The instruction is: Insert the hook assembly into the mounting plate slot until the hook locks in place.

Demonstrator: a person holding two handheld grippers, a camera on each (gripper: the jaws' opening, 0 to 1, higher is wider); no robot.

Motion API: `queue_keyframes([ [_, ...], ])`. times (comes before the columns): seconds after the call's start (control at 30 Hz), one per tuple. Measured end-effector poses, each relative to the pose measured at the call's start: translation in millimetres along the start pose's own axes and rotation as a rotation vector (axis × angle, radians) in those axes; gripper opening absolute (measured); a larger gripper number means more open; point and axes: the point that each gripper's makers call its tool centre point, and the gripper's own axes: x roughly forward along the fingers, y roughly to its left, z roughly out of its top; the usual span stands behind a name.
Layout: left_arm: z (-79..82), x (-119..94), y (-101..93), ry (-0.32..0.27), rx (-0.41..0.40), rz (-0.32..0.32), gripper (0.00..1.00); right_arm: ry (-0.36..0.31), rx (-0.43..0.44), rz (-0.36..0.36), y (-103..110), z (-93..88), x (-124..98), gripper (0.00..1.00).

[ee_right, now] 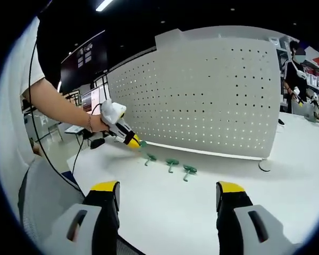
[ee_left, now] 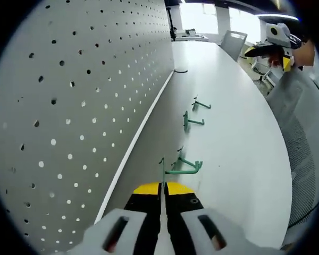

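Observation:
My left gripper is shut on the flat back plate of a green hook, held low over the white table next to the white pegboard. Two more green hooks lie further along the table. In the right gripper view, a hand holds the left gripper with the green hook at its tip, before the upright pegboard. Three green hooks lie on the table. My right gripper is open and holds nothing, well back from them.
A small black item lies at the pegboard's foot, and it is also in the right gripper view. A grey chair stands at the table's edge. People stand far off to the right. The right gripper is across the table.

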Motion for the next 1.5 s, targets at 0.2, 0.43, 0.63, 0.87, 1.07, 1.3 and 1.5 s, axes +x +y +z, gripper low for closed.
queue_keyframes([
  [0.2,5.1,-7.1,3.8,-0.036,-0.017,0.026,0.01,-0.011,0.003,0.003,1.2,4.2,0.6,0.72],
  [0.43,17.9,-13.4,0.5,-0.091,-0.043,0.046,0.01,-0.021,-0.007,0.008,2.5,9.2,1.7,0.72],
  [0.63,24.4,-16.4,-5.9,-0.125,-0.066,0.061,0.01,-0.025,-0.012,0.015,2.8,11.3,4.5,0.72],
  [0.87,32.3,-20.0,-5.5,-0.184,-0.127,0.108,0.01,-0.03,-0.022,0.02,3.2,15.1,7.1,0.72],
  [1.07,39.7,-23.0,-12.3,-0.224,-0.151,0.119,0.01,-0.036,-0.026,0.03,5.4,17.9,9.5,0.72],
  [1.3,56.4,-29.7,-20.7,-0.285,-0.173,0.123,0.01,-0.044,-0.031,0.035,6.3,22.3,10.9,0.72],
  [1.5,69.8,-35.2,-25.5,-0.332,-0.181,0.137,0.01,-0.056,-0.03,0.037,7.3,27.1,12.5,0.72],
])
